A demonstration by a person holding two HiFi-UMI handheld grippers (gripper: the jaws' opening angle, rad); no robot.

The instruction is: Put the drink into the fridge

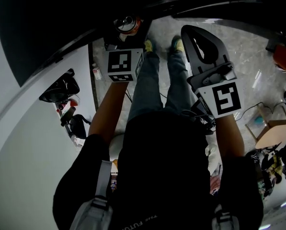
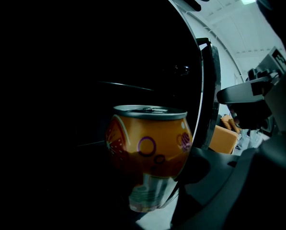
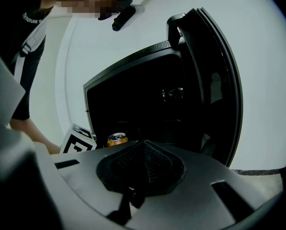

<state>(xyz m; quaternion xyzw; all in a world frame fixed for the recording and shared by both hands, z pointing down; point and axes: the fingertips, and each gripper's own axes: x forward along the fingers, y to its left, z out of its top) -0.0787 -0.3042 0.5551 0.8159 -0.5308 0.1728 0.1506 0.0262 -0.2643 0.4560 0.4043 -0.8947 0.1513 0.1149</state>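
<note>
Can [image 2: 150, 140]: upright, clamped between the jaws of your left gripper [image 1: 127, 35], at the lower edge of the open fridge [image 3: 133, 99]. Your right gripper [image 3: 140, 169]: jaws closed together, empty, facing the fridge.

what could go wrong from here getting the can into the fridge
1. The left gripper seems to hold the orange drink can low on its body, so it might tilt or slip when set down.
2. In the left gripper view the open door shows just right of the can; a sideways swing could knock it.
3. The black fridge is very dark inside, so a shelf edge is hard to judge and the can may land half off it.
</note>
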